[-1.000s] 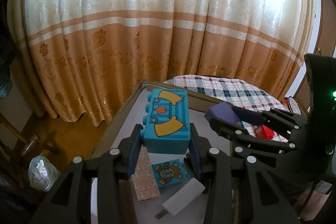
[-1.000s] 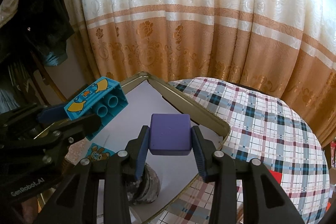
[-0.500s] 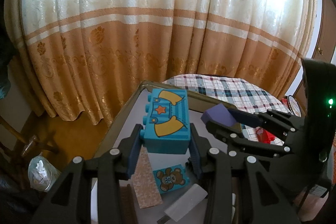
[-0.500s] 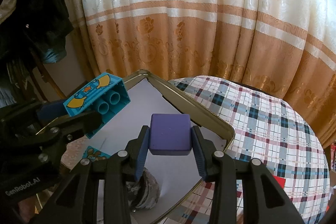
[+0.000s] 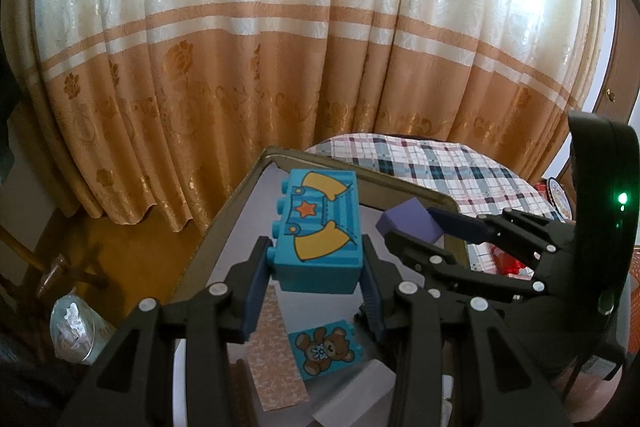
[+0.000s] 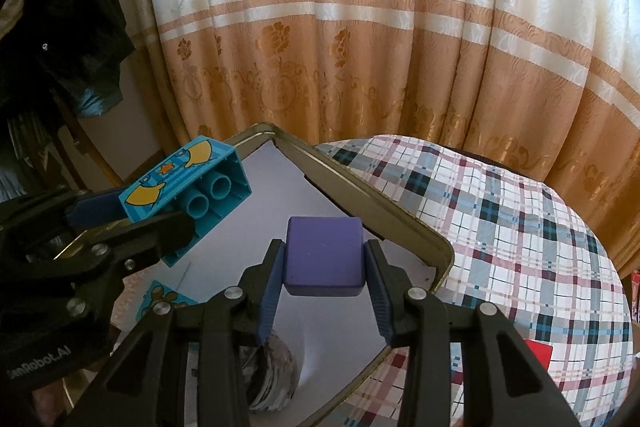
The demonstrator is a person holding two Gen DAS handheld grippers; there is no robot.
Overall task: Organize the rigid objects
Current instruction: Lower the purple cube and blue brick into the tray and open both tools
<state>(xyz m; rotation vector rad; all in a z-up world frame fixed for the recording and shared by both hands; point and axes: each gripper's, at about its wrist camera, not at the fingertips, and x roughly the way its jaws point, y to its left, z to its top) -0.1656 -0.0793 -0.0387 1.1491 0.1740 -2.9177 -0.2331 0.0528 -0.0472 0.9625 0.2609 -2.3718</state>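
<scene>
Now both grippers sit slightly higher over the tray [image 5: 236,211] than 1 second ago, with more of its white floor showing beneath them. The left gripper [image 5: 316,267] is clenched on the teal toy brick [image 5: 320,239], its blue pads pressed on the brick's 2 sides; the brick's printed face with the orange star and yellow shapes points up, studs toward the left. From the right wrist view the same brick [image 6: 188,187] appears tilted, hollow underside with 2 round tubes facing the camera. The right gripper [image 6: 324,267] grasps the purple block [image 6: 324,257] between its pads, held in the air above the tray's right rim [image 6: 400,223], just as in the earlier frames. The 2 held pieces hang near each other but apart.

Below, on the tray floor, lie a small teal tile with a bear print [image 5: 324,351], a pinkish patterned strip [image 5: 272,355] just beside it, and a white slab [image 5: 356,391] at the near edge. A grey mottled lump [image 6: 272,375] shows under the right gripper. The tray rests partly on a plaid cloth [image 6: 520,247], with curtains [image 5: 280,47] behind.
</scene>
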